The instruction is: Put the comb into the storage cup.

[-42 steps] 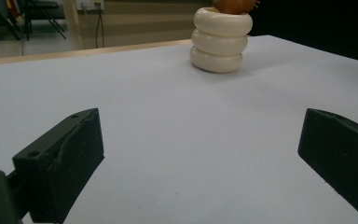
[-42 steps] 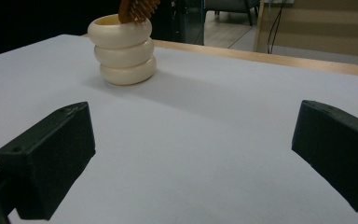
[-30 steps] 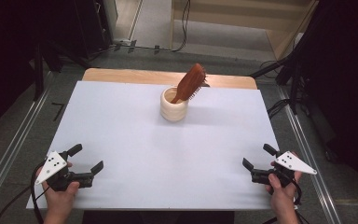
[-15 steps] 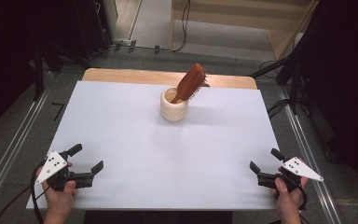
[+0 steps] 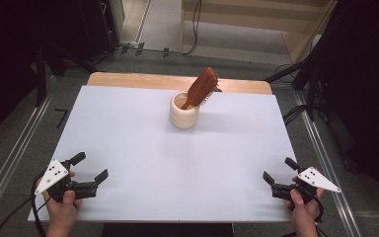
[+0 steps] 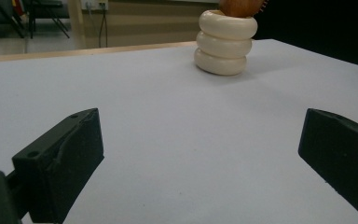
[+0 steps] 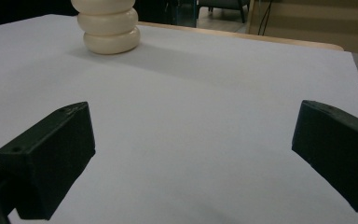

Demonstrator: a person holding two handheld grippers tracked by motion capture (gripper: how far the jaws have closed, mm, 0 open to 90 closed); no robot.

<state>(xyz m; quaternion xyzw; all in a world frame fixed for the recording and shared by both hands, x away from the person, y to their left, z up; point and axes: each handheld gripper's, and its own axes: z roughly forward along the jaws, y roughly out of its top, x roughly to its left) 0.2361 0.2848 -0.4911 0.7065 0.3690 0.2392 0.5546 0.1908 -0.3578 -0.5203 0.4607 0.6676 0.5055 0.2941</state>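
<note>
Fingers [image 5: 88, 167] of both grippers spread wide and empty, well short of the ridged cup [image 5: 184, 111] propping a wooden hairbrush [image 5: 202, 88] upright on the worktop [image 5: 138, 143].

white sheet [image 5: 143, 148] is left bare for passage; blocked only by cream cup [image 5: 184, 110] with hairbrush [image 5: 202, 87] far-centre.

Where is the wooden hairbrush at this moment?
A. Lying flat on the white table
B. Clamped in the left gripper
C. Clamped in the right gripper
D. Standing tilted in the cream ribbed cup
D: the hairbrush leans out of the cream cup, while the left gripper and right gripper are open and empty near the table's front edge.
</note>
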